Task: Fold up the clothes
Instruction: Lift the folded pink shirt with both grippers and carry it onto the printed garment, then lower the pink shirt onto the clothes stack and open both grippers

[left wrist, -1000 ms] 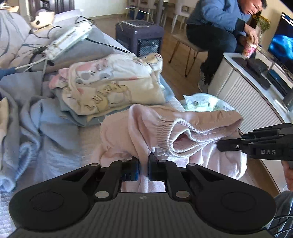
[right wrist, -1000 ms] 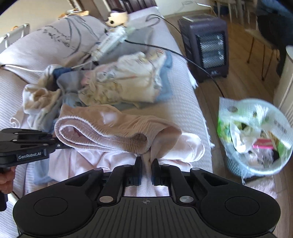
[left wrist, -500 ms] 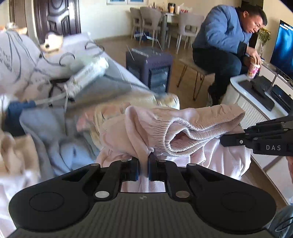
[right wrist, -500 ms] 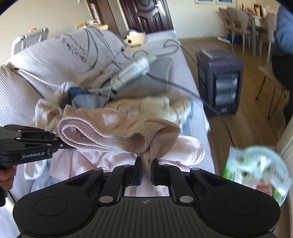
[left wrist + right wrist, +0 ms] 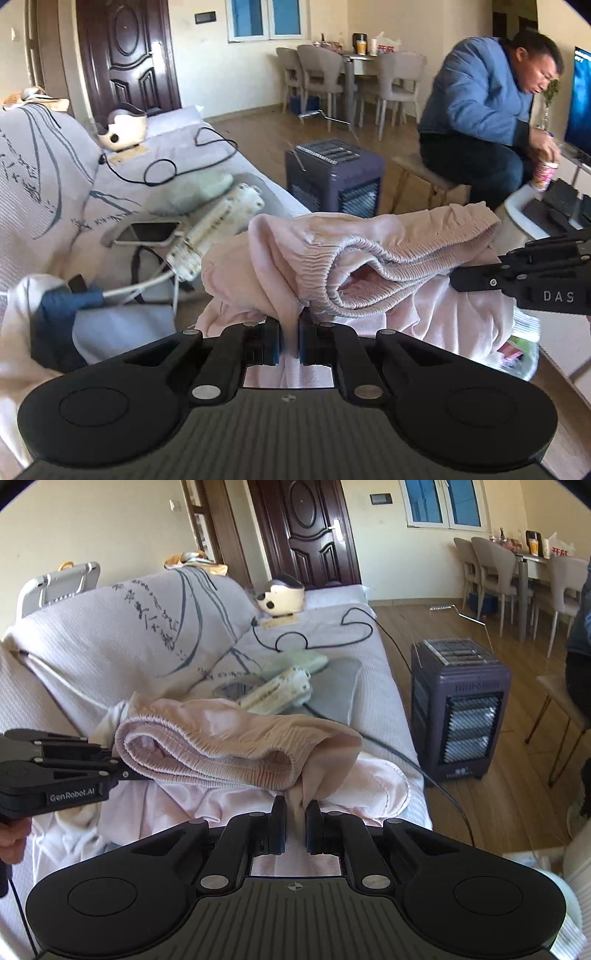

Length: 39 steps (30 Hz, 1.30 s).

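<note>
Pale pink trousers (image 5: 369, 258) with a ribbed elastic waistband hang between my two grippers, lifted above the sofa. My left gripper (image 5: 289, 332) is shut on one end of the waistband. My right gripper (image 5: 295, 812) is shut on the other end. The trousers show in the right wrist view (image 5: 236, 749) too, with the legs drooping below. The left gripper appears at the left of the right wrist view (image 5: 125, 773), and the right gripper at the right of the left wrist view (image 5: 456, 280).
A white sofa (image 5: 373, 705) holds a power strip (image 5: 280, 690), cables, a grey pad and loose clothes (image 5: 55, 317). A dark heater (image 5: 461, 709) stands on the wood floor. A man in a blue jacket (image 5: 480, 110) sits at the right. A waste basket (image 5: 517, 350) sits below.
Both grippers have risen with the trousers and tilted up. The view now takes in the door, dining table and sofa back instead of the clothes pile.
</note>
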Motion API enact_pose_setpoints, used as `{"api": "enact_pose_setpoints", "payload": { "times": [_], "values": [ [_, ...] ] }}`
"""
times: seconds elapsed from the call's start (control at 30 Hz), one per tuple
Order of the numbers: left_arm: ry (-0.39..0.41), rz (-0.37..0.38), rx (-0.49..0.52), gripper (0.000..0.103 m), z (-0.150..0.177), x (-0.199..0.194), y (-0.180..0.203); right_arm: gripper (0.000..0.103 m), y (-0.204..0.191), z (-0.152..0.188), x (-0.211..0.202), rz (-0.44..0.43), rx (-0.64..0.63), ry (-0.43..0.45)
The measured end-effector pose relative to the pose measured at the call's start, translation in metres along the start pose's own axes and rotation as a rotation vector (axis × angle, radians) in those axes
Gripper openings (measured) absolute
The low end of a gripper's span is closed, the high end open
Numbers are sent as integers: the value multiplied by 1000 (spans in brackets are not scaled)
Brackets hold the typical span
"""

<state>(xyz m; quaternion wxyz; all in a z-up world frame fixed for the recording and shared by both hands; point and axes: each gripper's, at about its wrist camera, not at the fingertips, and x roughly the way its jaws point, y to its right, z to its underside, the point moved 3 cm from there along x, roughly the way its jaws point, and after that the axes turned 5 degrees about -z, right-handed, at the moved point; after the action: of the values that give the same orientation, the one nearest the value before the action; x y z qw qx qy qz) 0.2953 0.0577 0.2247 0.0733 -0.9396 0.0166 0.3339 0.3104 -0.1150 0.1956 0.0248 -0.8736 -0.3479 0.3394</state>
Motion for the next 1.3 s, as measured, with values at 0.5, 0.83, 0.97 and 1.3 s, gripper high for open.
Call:
{"api": "enact_pose_setpoints", "payload": {
  "times": [0.5, 0.83, 0.97, 1.3],
  "values": [
    [-245, -22, -37, 9, 49, 137, -16, 10, 44, 30, 125, 45, 139, -168],
    [-308, -61, -59, 34, 54, 157, -22, 14, 47, 32, 138, 73, 165, -216],
    [-310, -84, -91, 54, 55, 130, -32, 42, 41, 30, 116, 71, 162, -236],
    [-291, -75, -153, 72, 94, 28, -26, 67, 16, 69, 44, 109, 73, -221]
  ]
}}
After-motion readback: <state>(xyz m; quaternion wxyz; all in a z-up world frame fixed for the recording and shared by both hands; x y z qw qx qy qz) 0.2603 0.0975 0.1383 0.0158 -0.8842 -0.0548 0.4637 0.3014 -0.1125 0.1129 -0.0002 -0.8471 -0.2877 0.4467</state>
